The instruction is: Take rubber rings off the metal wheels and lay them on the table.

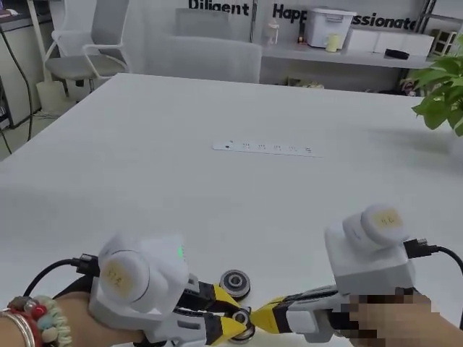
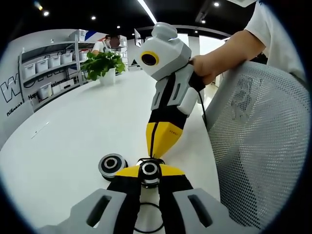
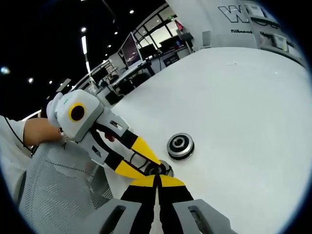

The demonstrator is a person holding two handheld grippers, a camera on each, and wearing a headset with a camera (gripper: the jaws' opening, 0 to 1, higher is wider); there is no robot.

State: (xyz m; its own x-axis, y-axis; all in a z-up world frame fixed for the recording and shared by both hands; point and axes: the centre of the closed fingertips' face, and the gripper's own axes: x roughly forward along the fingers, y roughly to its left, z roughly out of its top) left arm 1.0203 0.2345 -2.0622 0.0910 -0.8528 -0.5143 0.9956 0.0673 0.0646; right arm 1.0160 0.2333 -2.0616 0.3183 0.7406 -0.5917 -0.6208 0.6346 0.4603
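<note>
Wheel (image 3: 163,168) at the desk's (image 1: 217,195) near edge sits clamped in the left hand-held gripper (image 2: 149,173). The right hand-held gripper (image 3: 157,179) touches its rim with closed tips; whether they pinch rubber is unclear. A black ring (image 2: 162,219) lies half hidden under the left jaws. A second wheel (image 3: 180,145) is just beside, with a power strip (image 1: 264,148) farther off.

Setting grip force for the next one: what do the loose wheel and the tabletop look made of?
The loose wheel has a bright metal hub with glints and a dark matte band around its rim, likely rubber. The tabletop is smooth white with a soft sheen, probably laminate, though the look leaves that open.
</note>
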